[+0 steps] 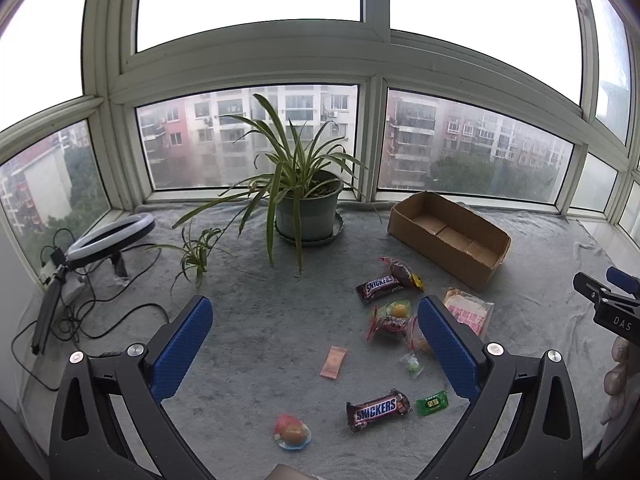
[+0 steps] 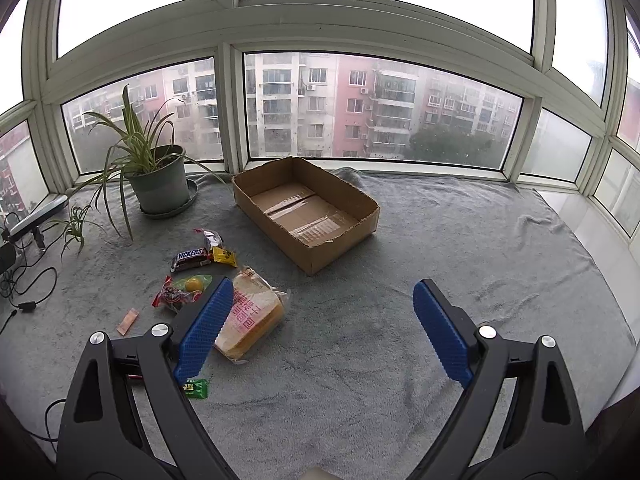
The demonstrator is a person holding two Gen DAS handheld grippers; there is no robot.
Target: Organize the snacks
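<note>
Two views show a gray blanket (image 1: 256, 320) by big windows, with snacks spread on it.

From the left wrist camera, the left gripper (image 1: 316, 316) has its blue fingers spread wide, with nothing between them. It hangs above the snacks. At 12 o'clock stands a potted plant (image 1: 308, 200). At 1 o'clock, by the window, lies an open cardboard box (image 1: 448, 236); its floor is bare cardboard. One Snickers bar (image 1: 380, 286) lies between the plant and the gripper, touching a dark wrapped snack (image 1: 400, 271). A second Snickers bar (image 1: 378, 409) lies near the bottom, at 5 o'clock, just beside a small green packet (image 1: 432, 402). A small pink packet (image 1: 334, 362) lies alone in the middle. A round yellow treat in clear wrap (image 1: 292, 433) sits at 6 o'clock. A bag of bread (image 1: 472, 310) peeks out behind the right finger. At 9 o'clock stands a ring light (image 1: 112, 240) with black cords. The right gripper (image 1: 604, 300) shows at the 3 o'clock edge; I cannot tell from here how wide it is.

From the right wrist camera, the right gripper (image 2: 324, 308) is spread wide too and holds nothing. The box (image 2: 306, 208) is at 12 o'clock. The bread bag (image 2: 252, 316) lies at 9 o'clock, partly behind the left finger. The plant (image 2: 160, 184) stands at 10 o'clock.
</note>
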